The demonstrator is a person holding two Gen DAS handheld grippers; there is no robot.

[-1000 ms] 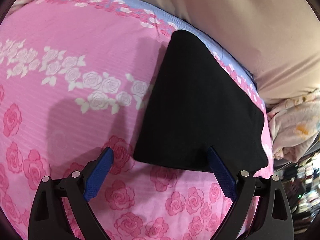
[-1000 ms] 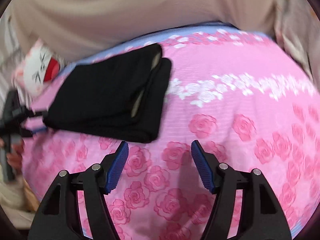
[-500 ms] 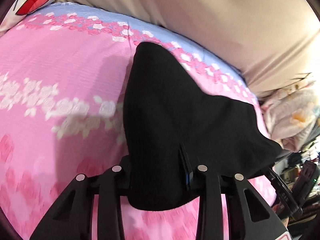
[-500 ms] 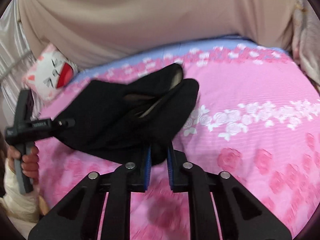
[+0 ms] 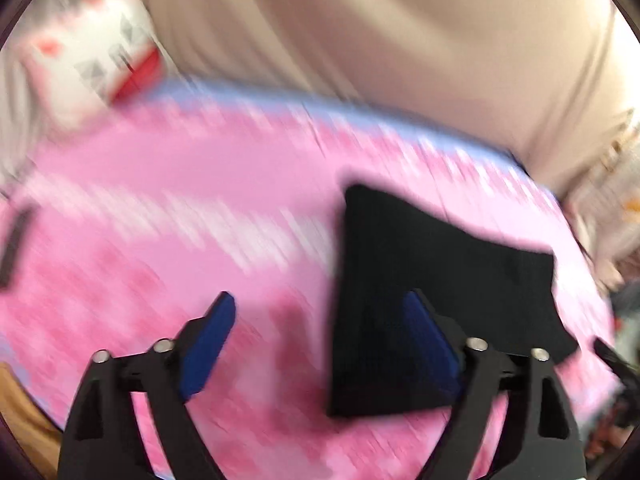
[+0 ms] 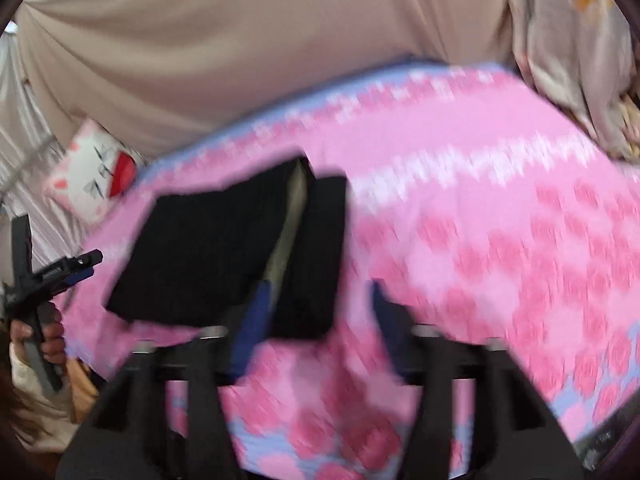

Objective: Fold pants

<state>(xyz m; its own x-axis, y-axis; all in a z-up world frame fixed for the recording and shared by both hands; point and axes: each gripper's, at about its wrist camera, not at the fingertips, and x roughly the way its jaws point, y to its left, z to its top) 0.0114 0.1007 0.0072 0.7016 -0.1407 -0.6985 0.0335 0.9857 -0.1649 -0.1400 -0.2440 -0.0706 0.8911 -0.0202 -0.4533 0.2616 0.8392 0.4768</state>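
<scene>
Pants (image 5: 432,280) lie folded on the bedspread (image 5: 160,240), both claws (image 5: 320,344) (image 6: 316,320) spread wide, empty.

From the left wrist we look forward and down over the pink bedspread (image 5: 168,216), close above it, toward the beige curtain (image 5: 360,32). The right wrist faces likewise; both views share the black pants (image 6: 224,248) and cat pillow (image 6: 96,172).

Left gripper (image 5: 320,344): blue-padded jaws spread wide, nothing between them. Black folded pants (image 5: 432,292): flat on pink floral bedspread (image 5: 180,232), behind right finger. White and red cushion (image 5: 92,60): far left corner, blurred. Beige curtain (image 5: 380,32): backdrop.
</scene>
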